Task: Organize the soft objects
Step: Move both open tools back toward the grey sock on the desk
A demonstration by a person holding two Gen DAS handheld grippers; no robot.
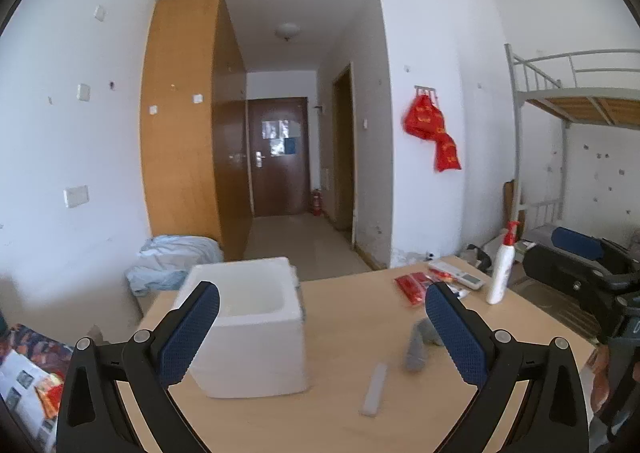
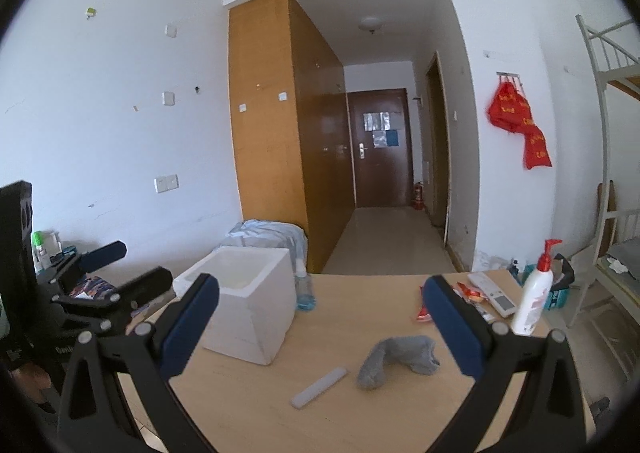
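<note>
A grey sock (image 2: 396,359) lies crumpled on the wooden table (image 2: 360,413), right of a white foam box (image 2: 248,317) with an open top. In the left wrist view the sock (image 1: 418,345) is partly hidden behind my right-hand finger, and the foam box (image 1: 250,329) stands close ahead. A pale flat strip (image 2: 319,387) lies in front of the sock; it shows as well in the left wrist view (image 1: 374,389). My left gripper (image 1: 322,329) is open and holds nothing. My right gripper (image 2: 320,325) is open above the table, empty. The left gripper (image 2: 116,273) also appears at the left edge.
A white pump bottle (image 2: 532,293), a white remote (image 2: 492,291) and red packets (image 2: 466,293) sit at the table's far right. A blue water bottle (image 2: 305,289) stands behind the box. A light blue cloth bundle (image 1: 176,259) lies by the wardrobe. A bunk bed (image 1: 580,101) stands right.
</note>
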